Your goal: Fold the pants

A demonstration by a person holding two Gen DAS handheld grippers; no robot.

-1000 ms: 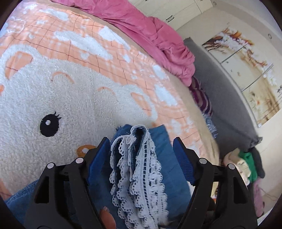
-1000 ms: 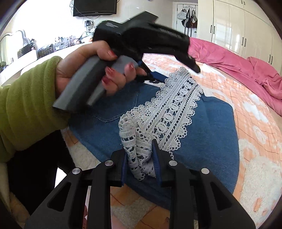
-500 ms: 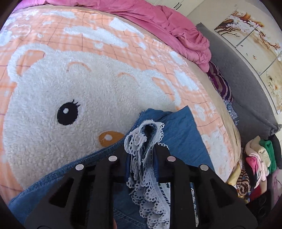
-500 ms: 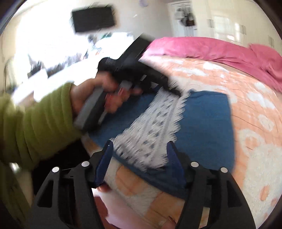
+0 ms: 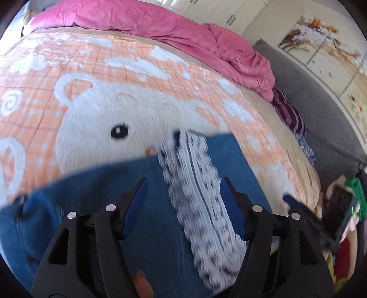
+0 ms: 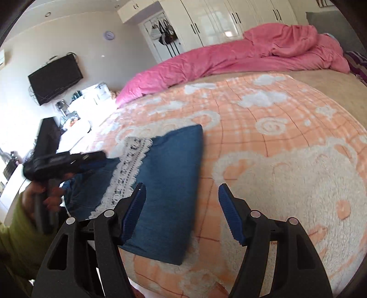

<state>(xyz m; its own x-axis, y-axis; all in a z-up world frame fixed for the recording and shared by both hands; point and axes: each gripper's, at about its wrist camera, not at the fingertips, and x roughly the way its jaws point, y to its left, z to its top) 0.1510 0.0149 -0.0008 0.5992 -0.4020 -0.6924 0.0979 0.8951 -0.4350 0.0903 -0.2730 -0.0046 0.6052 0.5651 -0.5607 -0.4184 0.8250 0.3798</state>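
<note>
The blue denim pants (image 6: 169, 181) with a white lace hem (image 6: 128, 165) lie folded on the orange bear blanket (image 6: 286, 128). In the left wrist view the pants (image 5: 128, 206) and the lace band (image 5: 197, 183) lie just under my left gripper (image 5: 183, 201), which is open and holds nothing. My right gripper (image 6: 181, 211) is open and empty, raised above the folded denim's right edge. The left gripper (image 6: 68, 162) shows in the right wrist view beside the lace end, held by a hand in a green sleeve.
A pink duvet (image 6: 229, 57) is bunched along the far side of the bed. A grey headboard (image 5: 321, 119) and a pile of clothes (image 5: 344, 206) stand at the right. A TV (image 6: 55, 78) and white wardrobes (image 6: 218, 20) line the walls.
Both grippers have opened and let go of the lace hem, which now lies flat on the denim. Both have pulled up and back from the pants.
</note>
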